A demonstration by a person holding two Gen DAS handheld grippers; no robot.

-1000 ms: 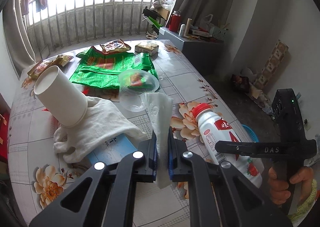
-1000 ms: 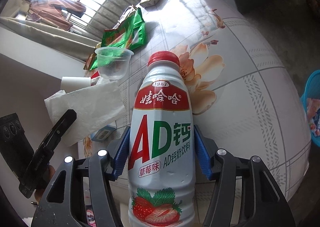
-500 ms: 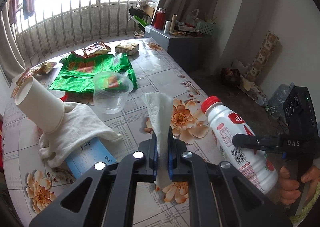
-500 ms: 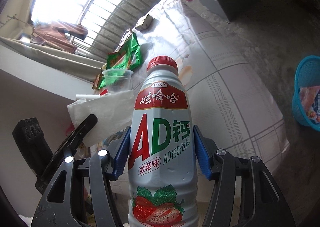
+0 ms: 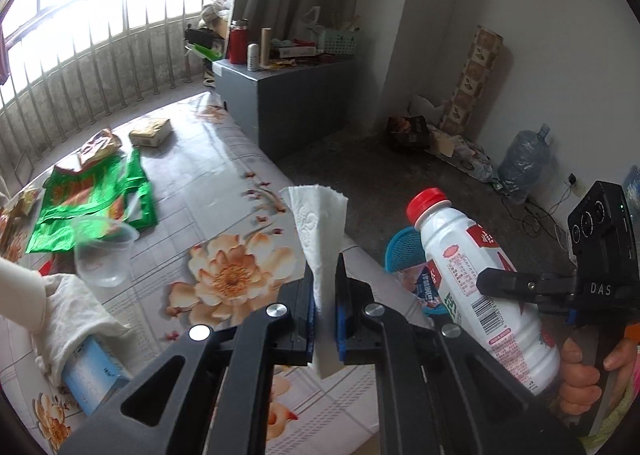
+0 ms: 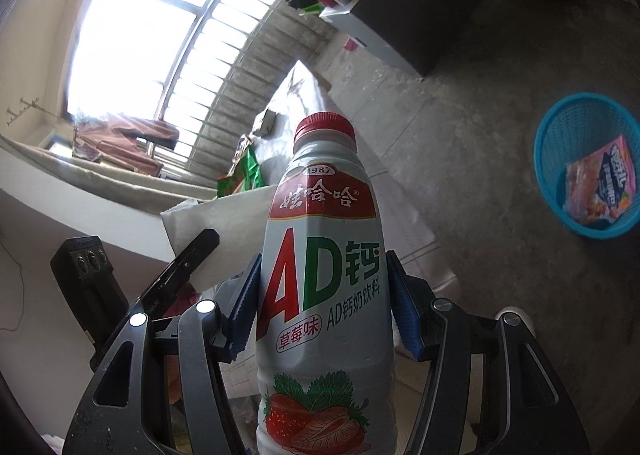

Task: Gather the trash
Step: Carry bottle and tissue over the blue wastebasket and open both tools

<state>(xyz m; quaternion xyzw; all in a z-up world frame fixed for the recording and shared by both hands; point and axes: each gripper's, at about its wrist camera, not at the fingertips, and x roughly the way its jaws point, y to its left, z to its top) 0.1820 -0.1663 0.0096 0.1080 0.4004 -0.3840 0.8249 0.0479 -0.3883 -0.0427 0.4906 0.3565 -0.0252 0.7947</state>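
- Tissue (image 5: 320, 239) sits pinched between my left gripper's (image 5: 325, 307) blue pads, its crumpled top standing above them, over the table's (image 5: 208, 183) near edge.
- My right gripper (image 6: 322, 307) clamps the white milk bottle (image 6: 320, 295) at its label, red cap up.
- Beyond the table edge, on the floor, the blue basket (image 6: 560, 143) holds a pink wrapper (image 6: 600, 183).

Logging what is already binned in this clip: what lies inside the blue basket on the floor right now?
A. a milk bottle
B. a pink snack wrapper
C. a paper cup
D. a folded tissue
B: the right wrist view shows a pink snack wrapper lying in the blue basket, while the tissue and milk bottle are each gripped in a tool.
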